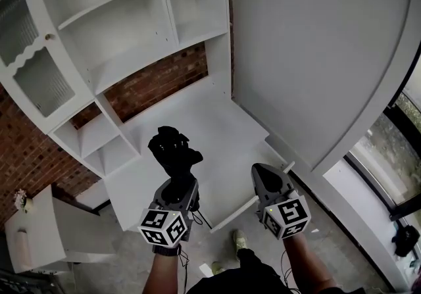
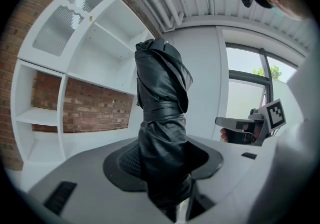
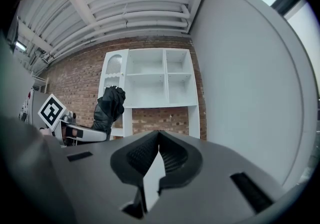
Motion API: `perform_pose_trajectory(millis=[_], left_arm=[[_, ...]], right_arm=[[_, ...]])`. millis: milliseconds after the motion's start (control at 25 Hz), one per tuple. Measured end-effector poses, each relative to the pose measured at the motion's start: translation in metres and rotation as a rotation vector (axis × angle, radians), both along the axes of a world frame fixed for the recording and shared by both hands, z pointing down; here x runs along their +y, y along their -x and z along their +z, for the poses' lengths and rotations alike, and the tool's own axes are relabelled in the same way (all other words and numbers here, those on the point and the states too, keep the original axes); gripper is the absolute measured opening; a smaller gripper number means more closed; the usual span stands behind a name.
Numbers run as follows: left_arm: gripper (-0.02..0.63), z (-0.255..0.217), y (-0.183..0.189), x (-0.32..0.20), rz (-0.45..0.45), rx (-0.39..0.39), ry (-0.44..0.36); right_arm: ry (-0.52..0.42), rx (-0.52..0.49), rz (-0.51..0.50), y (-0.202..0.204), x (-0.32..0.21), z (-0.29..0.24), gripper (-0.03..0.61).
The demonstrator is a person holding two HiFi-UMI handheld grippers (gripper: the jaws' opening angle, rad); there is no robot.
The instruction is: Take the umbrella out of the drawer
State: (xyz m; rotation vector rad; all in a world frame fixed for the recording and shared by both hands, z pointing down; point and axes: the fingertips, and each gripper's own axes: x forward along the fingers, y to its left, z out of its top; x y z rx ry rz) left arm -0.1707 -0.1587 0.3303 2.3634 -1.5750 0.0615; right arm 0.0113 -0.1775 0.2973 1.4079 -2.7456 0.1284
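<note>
A folded black umbrella (image 1: 174, 151), bound by a strap round its middle, stands upright out of my left gripper (image 1: 176, 182), which is shut on its lower part. In the left gripper view the umbrella (image 2: 162, 97) fills the space between the jaws and rises above them. It hangs over the front of a white desk top (image 1: 204, 118). My right gripper (image 1: 266, 177) is level beside it on the right, shut with nothing in it; its pads (image 3: 167, 155) meet at the tips. The right gripper view shows the umbrella (image 3: 109, 107) to the left. No drawer is clearly in view.
A white shelf unit (image 1: 125, 29) stands against a brick wall (image 1: 158, 79) behind the desk. A tall white panel (image 1: 316, 56) closes the right side, with a window (image 1: 395, 148) beyond it. A low white cabinet (image 1: 39, 233) is at the lower left. The person's shoes (image 1: 240, 240) are on the grey floor.
</note>
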Motion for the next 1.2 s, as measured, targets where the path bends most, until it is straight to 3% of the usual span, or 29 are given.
perform_pose_trajectory(millis=[560, 1200], left_arm=[[0.198, -0.062, 0.024, 0.019, -0.042, -0.014, -0.135], [0.199, -0.089, 0.040, 0.035, -0.062, -0.027, -0.203]], right_arm=[[-0.127, -0.006, 0.024, 0.008, 0.006, -0.052, 0.005], [-0.160, 0.024, 0.006, 0.026, 0.017, -0.072, 0.003]])
